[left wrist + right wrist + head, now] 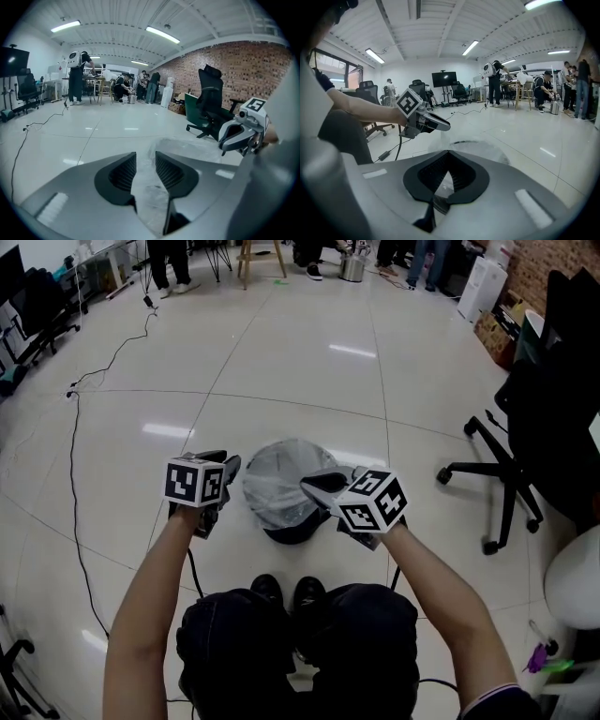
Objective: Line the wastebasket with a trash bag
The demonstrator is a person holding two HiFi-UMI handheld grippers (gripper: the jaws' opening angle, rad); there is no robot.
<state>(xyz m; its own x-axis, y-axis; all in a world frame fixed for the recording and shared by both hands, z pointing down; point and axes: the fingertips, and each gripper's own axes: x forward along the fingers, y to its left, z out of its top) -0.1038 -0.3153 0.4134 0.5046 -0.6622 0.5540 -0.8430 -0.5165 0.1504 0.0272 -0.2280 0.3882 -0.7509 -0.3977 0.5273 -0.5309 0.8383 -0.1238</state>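
Floor (pixel 281 362) bears the wastebasket (pixel 295 531), with the trash bag (pixel 277 479) draped over its mouth. Left hand-held gripper (pixel 146 155) is spread about the film and right hand-held gripper (pixel 447 154) pinches it. Seating the rim apparently remains.

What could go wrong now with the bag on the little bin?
1. The right gripper has its jaws shut, seemingly on the edge of the thin translucent white trash bag. A hard pull could tear the film or tip over the small dark round wastebasket.
2. The left gripper has its jaws apart and grips nothing, so that side of the bag is loose and might slide down into the wastebasket.
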